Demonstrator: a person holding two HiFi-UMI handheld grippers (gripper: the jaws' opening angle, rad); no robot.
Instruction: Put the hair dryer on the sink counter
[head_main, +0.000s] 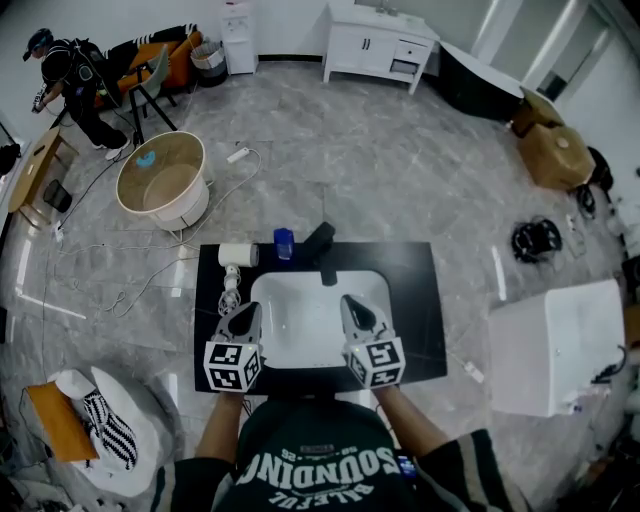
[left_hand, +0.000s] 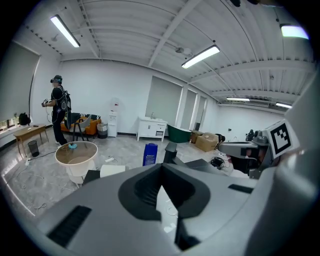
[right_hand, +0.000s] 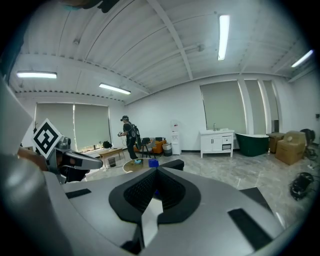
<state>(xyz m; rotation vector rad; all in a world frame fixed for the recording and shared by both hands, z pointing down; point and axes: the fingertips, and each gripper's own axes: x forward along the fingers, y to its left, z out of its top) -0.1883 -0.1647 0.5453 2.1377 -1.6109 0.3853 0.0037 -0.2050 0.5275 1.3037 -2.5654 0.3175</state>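
- I think I am working in a big test room. It is set up a bit like a bathroom shop, not like a real home bathroom.
- A black sink counter (head_main: 415, 300) stands alone in the middle of the grey stone floor (head_main: 400, 170), far from any wall.
- A white cabinet (head_main: 375, 45) with a tap and a dark green bathtub (left_hand: 178, 134) sit by the far wall.
- Cardboard boxes (head_main: 555, 155) and loose cables (head_main: 120, 290) lie about.
- Long lights (left_hand: 200, 56) run along the ceiling.
- A person (head_main: 70, 85) with gear on the head stands near an orange sofa (head_main: 165, 55).

"SOUNDING" upside down on shirt (head_main: 318, 466)
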